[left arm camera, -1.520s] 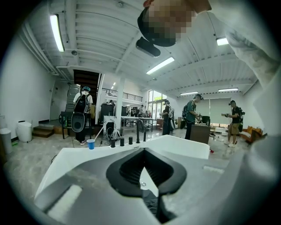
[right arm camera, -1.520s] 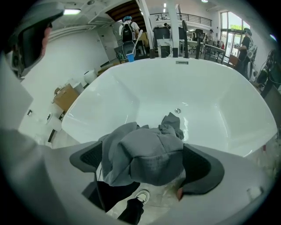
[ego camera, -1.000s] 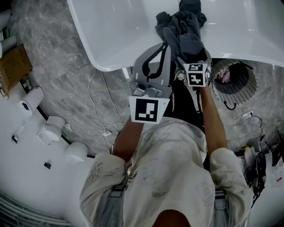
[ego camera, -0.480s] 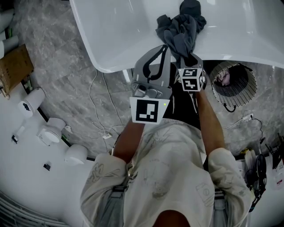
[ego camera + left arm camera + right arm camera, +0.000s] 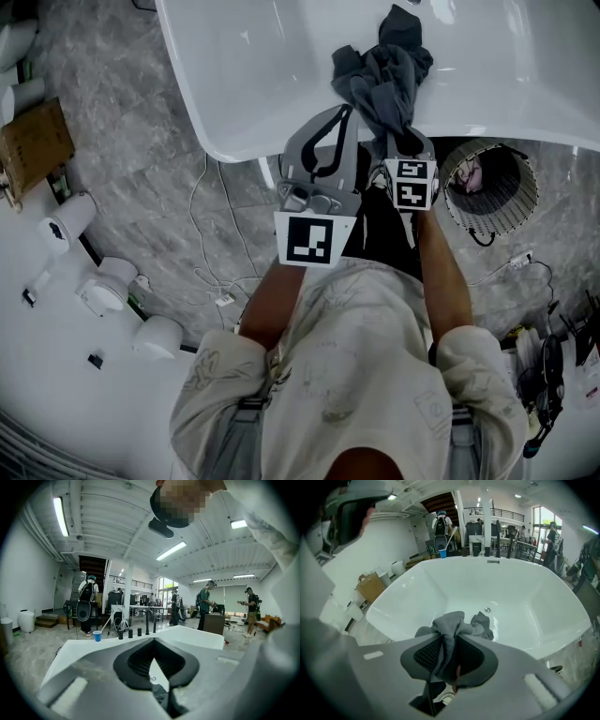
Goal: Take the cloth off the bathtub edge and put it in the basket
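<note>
Head view, starting at the left: the white bathtub [image 5: 253, 75] is filling the top of the frame, and its far side is running out past the upper edge. I am holding the left gripper [image 5: 339, 120] at the tub's near rim. In the left gripper view its fingers [image 5: 136, 660] are pressing together at the tips with nothing between them, and only the white tub [image 5: 187, 637] is showing through the slit behind.

Next to the right, the cloth [image 5: 384, 75] is lying in a dark grey, crumpled bunch across the near rim, with its folds trailing into the basin almost to the top edge. I cannot tell whether it is resting on the rim or hanging just clear of it.

The right gripper [image 5: 401, 141] is gripping the near end of the cloth. Its fingers [image 5: 426, 654] have just been closing and are now pinching the fabric. In the right gripper view the cloth [image 5: 454, 623] is rising out of the ribbed pads in a twisted ridge, and the pinched end is disappearing between them. In the head view the folds are covering the right fingertips.

Farthest right, the round woven basket [image 5: 525, 202] is standing on the floor just beside the tub. A pale pink thing [image 5: 472, 173] is sitting inside, too small to make out.
</note>
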Tool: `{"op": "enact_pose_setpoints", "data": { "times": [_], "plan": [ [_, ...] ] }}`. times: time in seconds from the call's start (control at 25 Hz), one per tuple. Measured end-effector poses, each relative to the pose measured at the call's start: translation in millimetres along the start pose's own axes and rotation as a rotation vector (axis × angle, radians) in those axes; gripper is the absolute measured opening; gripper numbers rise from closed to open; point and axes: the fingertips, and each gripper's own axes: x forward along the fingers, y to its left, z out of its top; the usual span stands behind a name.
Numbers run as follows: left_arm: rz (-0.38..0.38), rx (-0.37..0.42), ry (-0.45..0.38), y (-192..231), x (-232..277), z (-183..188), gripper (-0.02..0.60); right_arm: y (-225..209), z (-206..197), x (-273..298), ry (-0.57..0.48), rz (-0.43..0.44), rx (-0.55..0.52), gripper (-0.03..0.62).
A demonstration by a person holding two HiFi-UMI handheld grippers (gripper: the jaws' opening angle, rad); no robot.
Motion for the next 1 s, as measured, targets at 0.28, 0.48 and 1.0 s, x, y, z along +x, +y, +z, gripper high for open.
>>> {"op": "enact_pose_setpoints", "data": {
  "times": [0.28,0.48,1.0],
  "plan": [
    [0.001,0.015,-0.050,-6,-5,24,0.000,-14,32,-38,-0.105,-0.025,0.003,0.091],
    [-0.003,0.032,-0.082,-13,-15,47,0.000,-16,59,-84,-0.194,-0.045,0.014,0.091],
    [-0.012,0.067,-0.200,-21,-26,113,0.000,-39,168,-209,-0.544,-0.156,0.004,0.091]
  ]
}}
